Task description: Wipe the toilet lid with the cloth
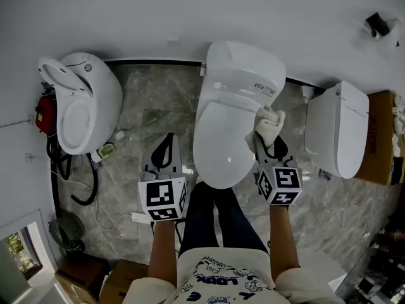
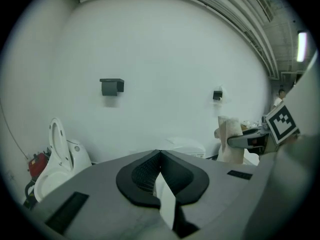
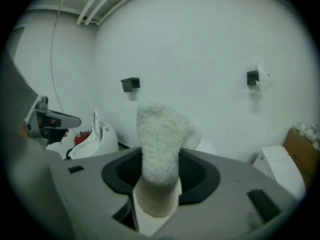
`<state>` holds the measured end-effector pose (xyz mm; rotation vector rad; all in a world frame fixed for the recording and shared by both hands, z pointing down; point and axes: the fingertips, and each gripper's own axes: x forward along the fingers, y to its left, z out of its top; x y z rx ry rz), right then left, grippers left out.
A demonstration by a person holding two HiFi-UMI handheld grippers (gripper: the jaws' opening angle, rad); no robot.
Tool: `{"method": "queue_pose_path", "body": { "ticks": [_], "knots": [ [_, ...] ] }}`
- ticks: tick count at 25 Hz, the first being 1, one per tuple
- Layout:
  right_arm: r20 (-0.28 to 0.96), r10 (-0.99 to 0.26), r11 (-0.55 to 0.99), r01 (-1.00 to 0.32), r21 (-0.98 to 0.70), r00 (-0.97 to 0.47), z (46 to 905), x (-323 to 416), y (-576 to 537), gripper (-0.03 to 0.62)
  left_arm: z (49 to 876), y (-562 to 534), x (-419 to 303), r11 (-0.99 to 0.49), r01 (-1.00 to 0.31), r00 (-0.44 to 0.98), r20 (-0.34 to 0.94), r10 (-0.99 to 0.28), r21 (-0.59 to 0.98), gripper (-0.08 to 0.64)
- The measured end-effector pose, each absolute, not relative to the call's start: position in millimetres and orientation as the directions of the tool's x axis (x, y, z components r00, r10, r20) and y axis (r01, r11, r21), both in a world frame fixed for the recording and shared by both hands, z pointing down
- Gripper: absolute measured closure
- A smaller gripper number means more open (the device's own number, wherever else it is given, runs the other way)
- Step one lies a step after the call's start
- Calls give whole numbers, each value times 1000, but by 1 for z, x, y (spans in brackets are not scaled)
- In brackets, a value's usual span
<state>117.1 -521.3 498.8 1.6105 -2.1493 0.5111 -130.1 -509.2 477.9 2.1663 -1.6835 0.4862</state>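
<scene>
A white toilet with its lid down stands in the middle of the head view, its tank part toward the wall. My right gripper is shut on a pale cloth at the lid's right edge. The cloth stands up between the jaws in the right gripper view. My left gripper hangs over the floor left of the toilet, its jaws closed together with nothing in them. The left gripper view shows the right gripper's jaw and the cloth off to its right.
A second toilet with raised lid stands at the left, cables on the marble floor beside it. A third closed toilet and a cardboard box are at the right. My legs stand before the middle toilet.
</scene>
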Motion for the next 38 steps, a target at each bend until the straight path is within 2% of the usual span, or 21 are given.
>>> {"method": "queue_pose_path", "body": {
  "ticks": [10, 19, 29, 38],
  "knots": [
    [622, -722, 377, -926, -12, -302, 605, 99, -572, 408, 556, -529, -140, -203, -979, 177, 543, -821, 12, 557],
    [746, -588, 504, -863, 35, -313, 729, 66, -607, 408, 635, -531, -158, -164, -986, 146, 598, -788, 25, 557],
    [850, -465, 632, -765, 125, -246, 844, 47, -633, 407, 703, -521, -174, -116, -992, 125, 633, -764, 57, 557],
    [894, -408, 704, -686, 181, -183, 897, 32, -647, 407, 735, -520, -181, -109, -992, 126, 653, -747, 67, 557]
  ]
}}
